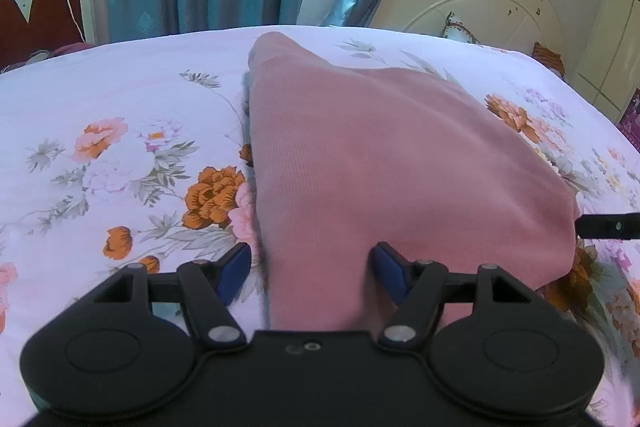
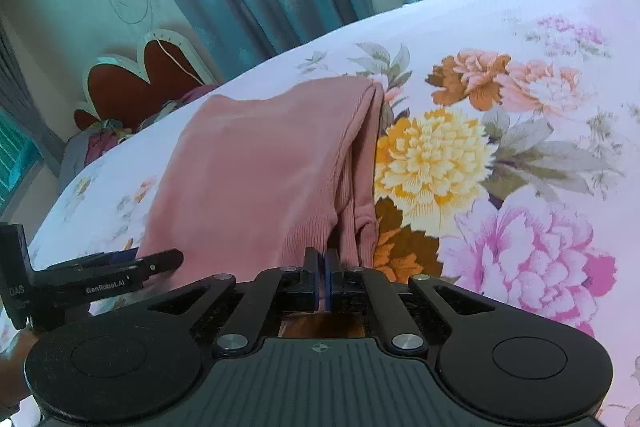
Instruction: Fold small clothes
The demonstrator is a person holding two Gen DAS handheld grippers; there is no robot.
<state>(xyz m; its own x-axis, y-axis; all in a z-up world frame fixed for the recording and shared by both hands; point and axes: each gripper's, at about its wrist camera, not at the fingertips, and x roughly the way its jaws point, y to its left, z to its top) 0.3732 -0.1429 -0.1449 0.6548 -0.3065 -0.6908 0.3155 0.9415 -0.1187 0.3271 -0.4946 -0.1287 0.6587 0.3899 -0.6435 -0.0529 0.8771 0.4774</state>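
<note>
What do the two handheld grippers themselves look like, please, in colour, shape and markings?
Both are matte black with round lobes, silver pivot pins and linkage bars. The left gripper has blue finger pads, and white "GenRobot.AI" lettering on its side shows in the right view. The right gripper has a ribbed top plate.

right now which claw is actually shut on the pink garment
The right claw, pads pinched together on the pink garment edge. The left claw straddles it with fingers wide apart.

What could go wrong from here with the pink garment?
1. The left gripper is open around the pink garment; only the right gripper is clamped on an edge, so lifting now may skew the fold.
2. The layers by the right fingers look bunched; a crease could set in.
</note>
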